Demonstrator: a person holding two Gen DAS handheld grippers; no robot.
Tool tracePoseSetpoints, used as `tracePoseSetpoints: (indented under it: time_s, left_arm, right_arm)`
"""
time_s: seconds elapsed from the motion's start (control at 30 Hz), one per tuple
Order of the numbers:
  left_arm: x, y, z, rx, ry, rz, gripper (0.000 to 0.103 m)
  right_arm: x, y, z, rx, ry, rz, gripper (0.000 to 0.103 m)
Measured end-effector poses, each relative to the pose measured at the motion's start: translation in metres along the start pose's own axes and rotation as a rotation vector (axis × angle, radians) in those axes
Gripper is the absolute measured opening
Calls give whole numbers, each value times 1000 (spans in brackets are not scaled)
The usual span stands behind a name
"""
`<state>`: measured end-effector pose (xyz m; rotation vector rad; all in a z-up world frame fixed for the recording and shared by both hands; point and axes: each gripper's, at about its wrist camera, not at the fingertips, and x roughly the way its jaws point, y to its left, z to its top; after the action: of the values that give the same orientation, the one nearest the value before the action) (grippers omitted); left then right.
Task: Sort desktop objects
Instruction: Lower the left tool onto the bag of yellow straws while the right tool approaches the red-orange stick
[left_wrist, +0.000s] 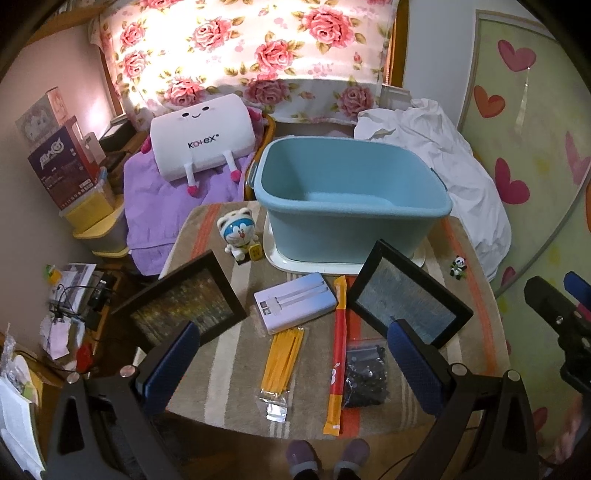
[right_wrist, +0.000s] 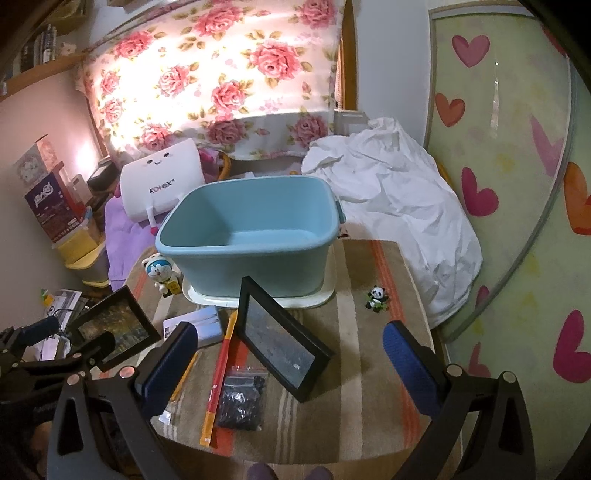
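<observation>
A blue tub stands empty on a white tray at the back of the small striped table. In front lie two black picture frames, a white power bank, a bag of yellow ties, a red-orange stick packet and a bag of black screws. A cat figurine and a panda figurine stand apart. My left gripper hovers open above the ties and screws. My right gripper is open over the right frame, holding nothing.
A white cloth heap lies right of the table. A white plush pillow on purple fabric sits behind left. Boxes and floor clutter are at the left. A person's feet show below the table's near edge.
</observation>
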<state>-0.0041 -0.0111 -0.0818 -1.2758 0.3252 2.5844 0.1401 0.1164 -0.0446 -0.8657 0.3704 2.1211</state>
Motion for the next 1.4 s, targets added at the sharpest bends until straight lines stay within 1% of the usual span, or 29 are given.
tracePoseSetpoints:
  time_s: [0.27, 0.33, 0.57, 0.63, 0.7, 0.8, 1.03, 1.07, 1.27, 1.4]
  left_arm:
    - [23, 1, -16, -6, 0, -37, 103]
    - [31, 2, -21, -5, 13, -35, 103]
    - [60, 11, -40, -2, 71, -7, 103]
    - [68, 15, -46, -2, 77, 0, 103]
    - [76, 18, -53, 1, 71, 1, 103]
    - [90, 22, -64, -2, 64, 20, 103]
    - [117, 27, -86, 15, 87, -8, 103]
    - [120, 28, -88, 26, 90, -24, 103]
    - [136, 28, -99, 51, 92, -11, 103]
    - [147, 30, -104, 68, 92, -21, 103]
  right_arm:
    - [19, -3, -20, 7, -7, 47, 103]
    - [24, -3, -27, 3, -8, 47, 103]
    - [45, 0, -53, -47, 30, 75, 103]
    - [50, 2, -61, -56, 18, 59, 103]
    - [52, 3, -70, -52, -21, 49, 103]
    - [61, 9, -85, -72, -37, 38, 103]
    - [88, 20, -114, -99, 23, 50, 103]
    - [91, 20, -116, -98, 28, 50, 103]
    - [108, 24, -128, -100, 56, 44, 103]
    - [119, 29, -136, -107, 77, 43, 103]
